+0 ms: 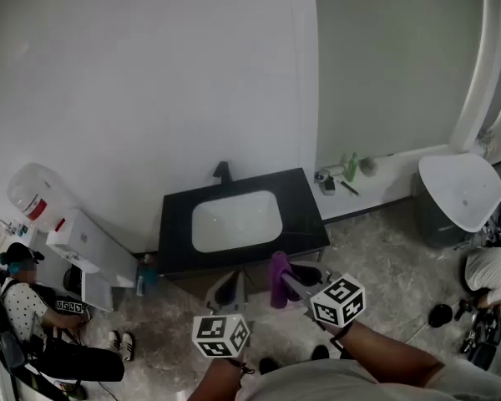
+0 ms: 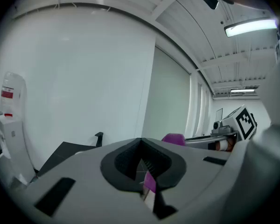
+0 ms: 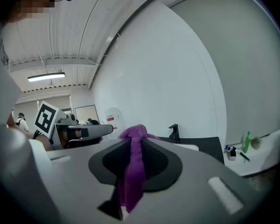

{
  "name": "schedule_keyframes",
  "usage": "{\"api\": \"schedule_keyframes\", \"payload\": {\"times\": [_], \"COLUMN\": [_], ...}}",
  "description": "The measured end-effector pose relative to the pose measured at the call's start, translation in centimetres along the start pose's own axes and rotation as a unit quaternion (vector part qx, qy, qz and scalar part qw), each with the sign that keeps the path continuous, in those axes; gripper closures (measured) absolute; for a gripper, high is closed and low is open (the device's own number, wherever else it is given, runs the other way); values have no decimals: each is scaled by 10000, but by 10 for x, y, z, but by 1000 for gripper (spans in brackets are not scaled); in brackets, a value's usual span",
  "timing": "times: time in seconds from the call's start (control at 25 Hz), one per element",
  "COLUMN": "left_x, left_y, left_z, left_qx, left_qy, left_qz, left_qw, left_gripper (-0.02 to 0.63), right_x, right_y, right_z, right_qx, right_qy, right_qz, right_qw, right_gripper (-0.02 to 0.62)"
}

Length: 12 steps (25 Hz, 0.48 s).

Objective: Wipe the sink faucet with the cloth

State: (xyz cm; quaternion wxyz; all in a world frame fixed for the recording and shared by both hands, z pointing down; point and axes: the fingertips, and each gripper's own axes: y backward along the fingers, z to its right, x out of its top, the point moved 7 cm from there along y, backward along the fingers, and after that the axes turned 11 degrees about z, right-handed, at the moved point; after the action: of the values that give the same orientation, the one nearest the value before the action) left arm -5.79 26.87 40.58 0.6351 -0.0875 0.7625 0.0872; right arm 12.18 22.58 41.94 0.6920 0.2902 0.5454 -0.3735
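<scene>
A black faucet stands at the back of a black counter with a white sink basin. My right gripper hovers just in front of the counter's front edge, shut on a purple cloth that hangs down. In the right gripper view the cloth drapes over the closed jaws, with the faucet ahead and apart. My left gripper is to the left of it, shut and holding nothing; from it the faucet shows far left.
A white dispenser stands at the left wall, with a seated person below it. A blue bottle sits on the floor by the cabinet. Small bottles line a ledge right of the sink, beside a white basin-shaped fixture.
</scene>
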Motion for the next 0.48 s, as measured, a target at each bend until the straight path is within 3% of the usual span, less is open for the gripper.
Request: {"api": "schedule_keyframes", "payload": {"times": [0.48], "left_x": [-10], "left_y": [2], "left_z": [0], "left_qx": [40], "left_qy": [139], "left_qz": [-149], "left_qw": [9998], "left_gripper": [600], "right_x": [0], "right_y": [2], "right_z": [-4], "right_qx": [15], "right_qy": [-30], "right_qz": [-9], "right_qw": [10000], "right_gripper": [533]}}
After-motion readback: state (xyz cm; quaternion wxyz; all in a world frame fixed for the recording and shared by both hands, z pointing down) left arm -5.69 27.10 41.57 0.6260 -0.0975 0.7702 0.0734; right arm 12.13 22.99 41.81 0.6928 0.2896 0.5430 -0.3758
